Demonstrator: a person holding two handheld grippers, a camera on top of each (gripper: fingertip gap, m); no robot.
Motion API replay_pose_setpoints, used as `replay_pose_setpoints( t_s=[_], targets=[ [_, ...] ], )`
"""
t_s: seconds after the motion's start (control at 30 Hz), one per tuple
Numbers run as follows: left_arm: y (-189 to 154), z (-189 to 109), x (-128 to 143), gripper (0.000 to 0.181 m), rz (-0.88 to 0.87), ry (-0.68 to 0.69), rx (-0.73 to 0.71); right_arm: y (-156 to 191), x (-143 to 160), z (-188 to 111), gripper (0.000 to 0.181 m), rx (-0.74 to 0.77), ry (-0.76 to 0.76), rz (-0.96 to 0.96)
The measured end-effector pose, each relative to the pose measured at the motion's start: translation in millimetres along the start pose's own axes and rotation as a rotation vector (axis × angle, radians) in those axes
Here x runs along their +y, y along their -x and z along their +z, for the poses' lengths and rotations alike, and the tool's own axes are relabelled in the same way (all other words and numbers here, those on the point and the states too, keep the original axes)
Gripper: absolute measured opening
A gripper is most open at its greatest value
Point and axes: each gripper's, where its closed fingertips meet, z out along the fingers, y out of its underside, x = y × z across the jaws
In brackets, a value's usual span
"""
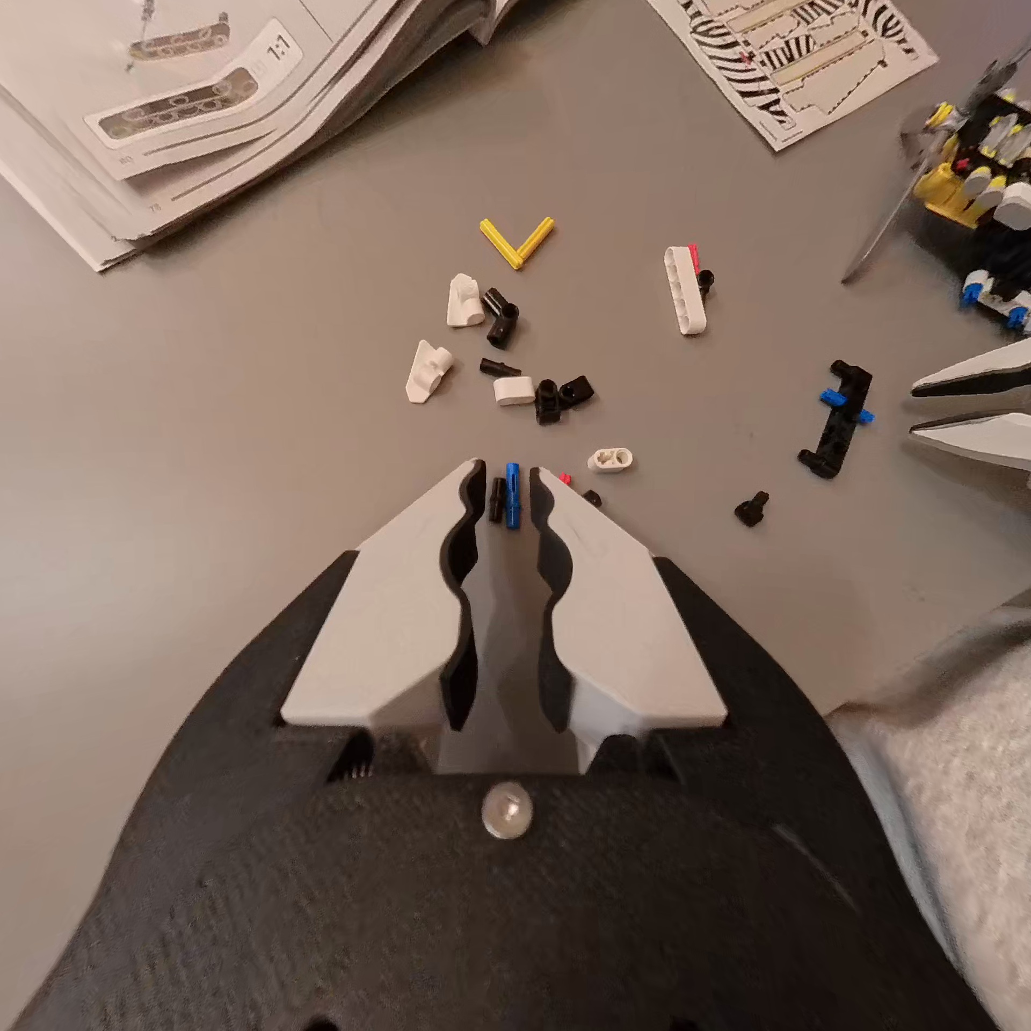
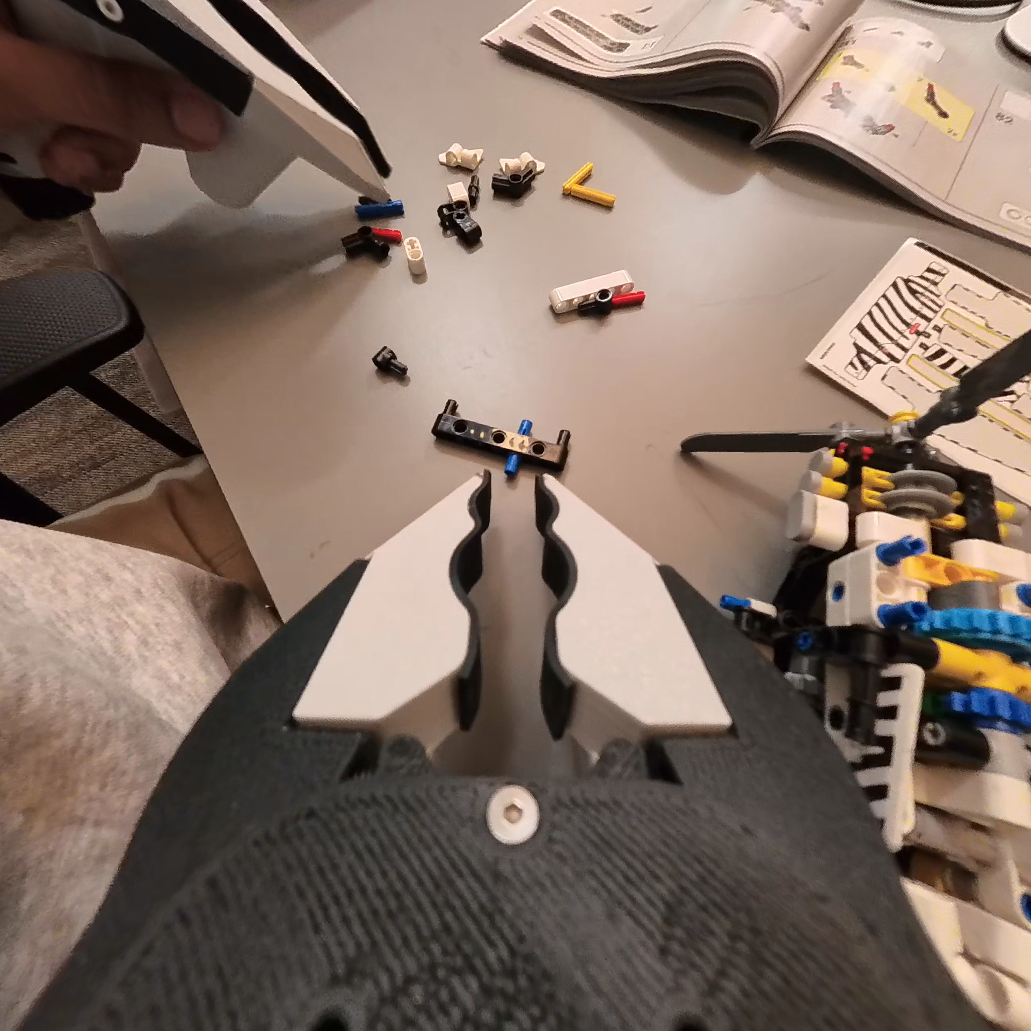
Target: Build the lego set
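Left tongs (image 1: pixel 506 474): I am holding them low over the grey counter (image 1: pixel 223 446), jaws standing at a narrow gap and gripping nothing.
Blue pin (image 1: pixel 512 495): it is lying on the counter in the gap between my left fingertips, with a small black pin (image 1: pixel 496 499) just beside it; in the right wrist view the left tongs (image 2: pixel 382 189) are touching down right at the blue pin (image 2: pixel 379 210).
Right tongs (image 2: pixel 512 482): I am holding them just short of the black beam (image 2: pixel 496 441), jaws standing narrowly apart and gripping nothing.
Black beam: it is lying flat on the counter, a blue axle pin (image 2: pixel 518 454) sticking through one of its holes; I cannot tell whether my fingertips are touching it.
Loose parts: two yellow axles (image 1: pixel 516 242) are lying in a V; a white beam (image 1: pixel 685 290) is lying with a red and black pin (image 1: pixel 700 268) against it; small white and black connectors (image 1: pixel 502 357) are lying scattered between the axles and my left tongs.
Lego model (image 2: pixel 915 613): the half-built model with grey rotor blades is sitting on the counter to the right of my right tongs.
Paper: the open instruction booklet (image 2: pixel 725 61) is lying at the far edge, the striped sticker sheet (image 2: pixel 915 329) near the model.
Hand (image 2: pixel 100 111): it is gripping the left tongs' handle.
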Motion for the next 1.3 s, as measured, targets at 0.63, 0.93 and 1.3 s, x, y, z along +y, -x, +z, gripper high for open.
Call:
replay_pose_setpoints(
  t_s=[0.63,0.93,1.3],
  targets=[
    [-15.5,-5.5,-21.9,0.004,0.037,-0.077,0.032,-1.1,1.4,1.4,0.013,0.012,0.009,-0.004],
    [-106.2,-56.0,-93.2,0.003,-0.418,-0.533,0.726,0.0,-37.1,-18.3,0.015,0.051,-0.196,-0.045],
    [-149.4,-72.4,-101.0,0.000,-0.766,-0.751,1.225,24.9,-110.8,-54.1,0.020,-0.303,-0.587,0.265]
  ],
)
